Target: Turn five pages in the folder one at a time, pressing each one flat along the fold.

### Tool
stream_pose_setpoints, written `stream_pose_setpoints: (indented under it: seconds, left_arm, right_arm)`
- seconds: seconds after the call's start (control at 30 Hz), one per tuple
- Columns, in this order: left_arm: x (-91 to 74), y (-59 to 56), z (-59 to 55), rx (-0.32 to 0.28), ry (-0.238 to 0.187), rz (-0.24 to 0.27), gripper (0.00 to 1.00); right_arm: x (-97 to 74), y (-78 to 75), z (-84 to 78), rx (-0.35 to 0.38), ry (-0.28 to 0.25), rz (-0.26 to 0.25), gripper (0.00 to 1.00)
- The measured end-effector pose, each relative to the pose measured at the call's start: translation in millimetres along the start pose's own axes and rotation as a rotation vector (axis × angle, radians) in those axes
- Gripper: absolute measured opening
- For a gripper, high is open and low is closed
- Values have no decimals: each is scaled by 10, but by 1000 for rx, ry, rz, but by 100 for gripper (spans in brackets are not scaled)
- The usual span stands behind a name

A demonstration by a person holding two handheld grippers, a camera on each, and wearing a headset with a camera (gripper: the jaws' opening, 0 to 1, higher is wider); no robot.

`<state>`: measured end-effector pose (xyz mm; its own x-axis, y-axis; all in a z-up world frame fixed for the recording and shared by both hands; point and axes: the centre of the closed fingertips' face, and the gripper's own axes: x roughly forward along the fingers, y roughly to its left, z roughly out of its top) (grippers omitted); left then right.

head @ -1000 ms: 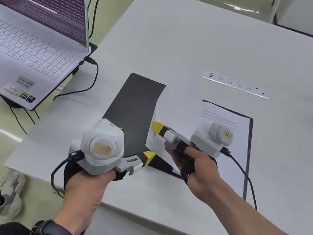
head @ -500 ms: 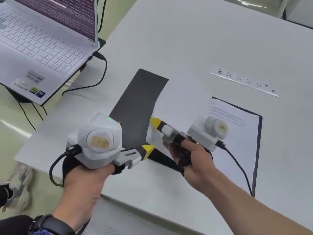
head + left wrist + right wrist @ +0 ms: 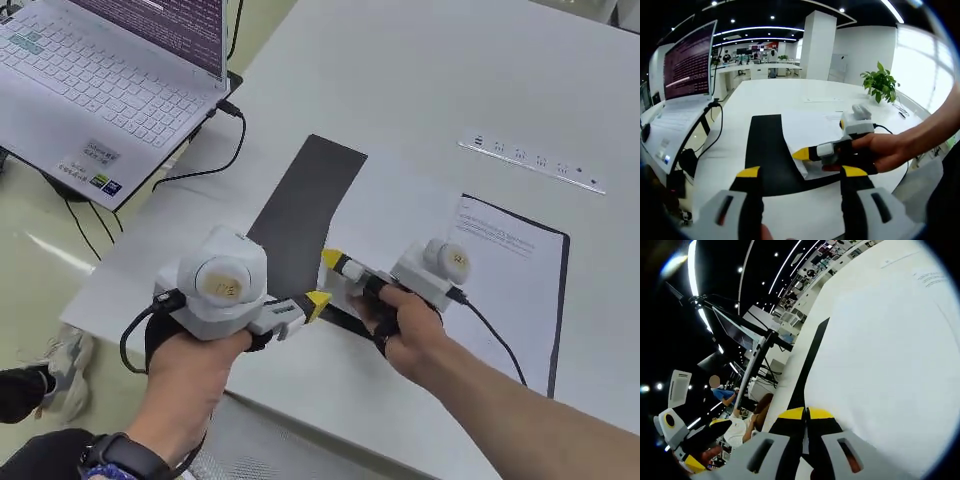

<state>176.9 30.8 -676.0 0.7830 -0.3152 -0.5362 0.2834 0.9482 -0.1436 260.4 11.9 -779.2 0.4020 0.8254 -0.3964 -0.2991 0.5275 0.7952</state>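
Folder [image 3: 300,215], open on the table [image 3: 420,80]: black cover lies ahead of the left tongs [image 3: 801,172], spread and empty; white page [image 3: 400,220], near edge curling up, nipped in the clenched right tongs [image 3: 805,413].

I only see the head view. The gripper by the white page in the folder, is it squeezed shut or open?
Observer: Shut. In the right gripper view, the right gripper has its yellow-tipped jaws closed together at the edge of the white paper page.
Operator: And the other one?
Observer: Open. In the left gripper view, the left gripper has its jaws wide apart, empty, pointing at the flat black folder cover.
Operator: Anything far away?
Observer: A green leafy potted plant stands past the white table.
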Motion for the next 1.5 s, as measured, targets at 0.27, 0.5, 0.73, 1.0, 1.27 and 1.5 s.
stream_pose_setpoints:
  seconds: [0.27, 0.5, 0.73, 1.0, 1.27, 1.5]
  left_arm:
    - [-12, 62, -25, -6, 8, 7, 62]
    - [32, 36, -35, 9, 19, 1, 62]
    - [95, -91, -108, 51, 64, -43, 63]
    - [124, -119, -117, 61, 63, -63, 58]
    - [169, -35, -171, 54, 66, -66, 51]
    - [259, -3, -249, 78, 96, -75, 44]
  right_arm:
    - [71, -111, -116, -16, 14, -23, 0]
    - [75, -75, -97, 0, -14, -3, 4]
    - [24, 0, -72, 42, -31, 44, 16]
    - [-115, 60, -15, -41, -14, 62, 29]
    - [-539, -8, 182, -158, -59, 35, 29]
    - [-951, -281, 240, -200, -79, -37, 26]
